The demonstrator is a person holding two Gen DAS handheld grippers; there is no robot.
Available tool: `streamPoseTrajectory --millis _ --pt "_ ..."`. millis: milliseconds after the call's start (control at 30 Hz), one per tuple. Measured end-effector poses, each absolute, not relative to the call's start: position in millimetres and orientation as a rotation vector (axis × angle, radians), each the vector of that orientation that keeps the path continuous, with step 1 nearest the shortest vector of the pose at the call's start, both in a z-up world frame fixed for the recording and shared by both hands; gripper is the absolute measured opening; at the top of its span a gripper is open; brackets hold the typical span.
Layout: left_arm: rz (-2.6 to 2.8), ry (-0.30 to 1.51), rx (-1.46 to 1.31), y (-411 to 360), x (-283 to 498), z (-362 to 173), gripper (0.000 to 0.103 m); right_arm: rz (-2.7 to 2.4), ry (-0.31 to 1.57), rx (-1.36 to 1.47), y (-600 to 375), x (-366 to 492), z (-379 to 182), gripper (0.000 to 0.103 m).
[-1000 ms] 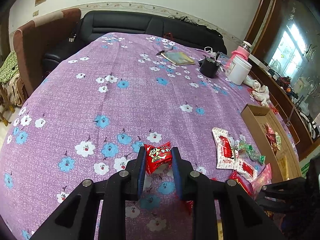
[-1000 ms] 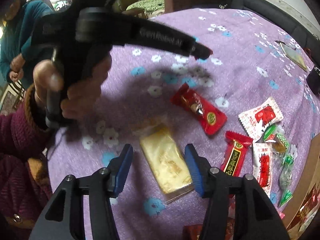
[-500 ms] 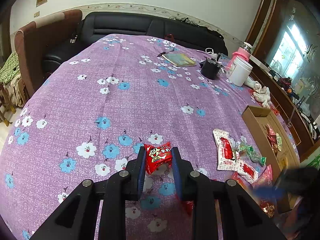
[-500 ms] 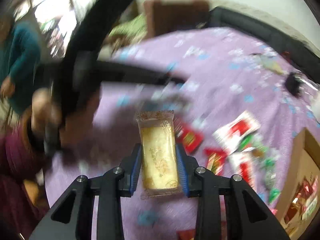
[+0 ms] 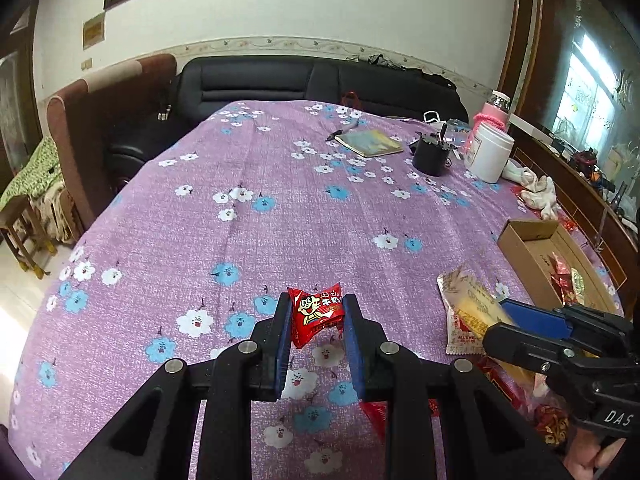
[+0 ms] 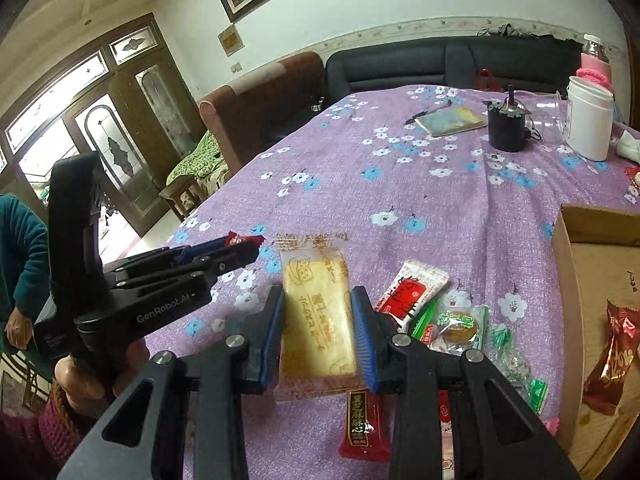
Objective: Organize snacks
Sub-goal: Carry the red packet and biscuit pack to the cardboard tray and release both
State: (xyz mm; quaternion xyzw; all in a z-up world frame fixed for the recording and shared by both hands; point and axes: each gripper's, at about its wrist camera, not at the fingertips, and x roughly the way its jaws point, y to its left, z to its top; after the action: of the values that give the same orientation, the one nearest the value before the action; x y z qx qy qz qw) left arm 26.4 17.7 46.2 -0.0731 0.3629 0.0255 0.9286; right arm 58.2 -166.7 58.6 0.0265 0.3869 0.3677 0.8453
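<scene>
My left gripper (image 5: 315, 312) is shut on a small red snack packet (image 5: 316, 314) with a cartoon face, held above the purple flowered tablecloth (image 5: 280, 208). My right gripper (image 6: 318, 312) is shut on a long yellow cake packet (image 6: 318, 312), lifted off the cloth; that packet (image 5: 474, 310) also shows at the right of the left wrist view. The left gripper (image 6: 240, 246) appears to the left in the right wrist view. Loose snacks lie below: a white-and-red packet (image 6: 412, 292), a green-edged sweet (image 6: 458, 326), a dark red bar (image 6: 362, 426). A cardboard box (image 6: 592, 236) stands at the right with a red packet (image 6: 618, 340) inside.
At the far end of the table lie a notebook with a pen (image 5: 370, 142), a black cup (image 5: 432, 156), a white jar (image 5: 490, 152), a pink bottle (image 5: 494, 110) and a white cloth (image 5: 536, 192). A black sofa (image 5: 300, 80) stands beyond. A person in teal (image 6: 20, 248) is at the left.
The right gripper closed on the yellow cake packet, lifted it off the cloth and rolled upright. The left gripper kept its hold on the red packet and tilted up slightly.
</scene>
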Motion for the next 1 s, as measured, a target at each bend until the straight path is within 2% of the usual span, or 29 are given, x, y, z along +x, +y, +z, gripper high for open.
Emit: streamPoseTrajectory --millis 633,1000 --pt "0.055 0.734 -0.131 12 27 47 0.025 0.747 0.821 0.115 -173 64 52 0.033" --pt "0.053 0.743 -0.109 7 28 44 0.025 0.746 0.814 0.26 -200 73 62 0.033"
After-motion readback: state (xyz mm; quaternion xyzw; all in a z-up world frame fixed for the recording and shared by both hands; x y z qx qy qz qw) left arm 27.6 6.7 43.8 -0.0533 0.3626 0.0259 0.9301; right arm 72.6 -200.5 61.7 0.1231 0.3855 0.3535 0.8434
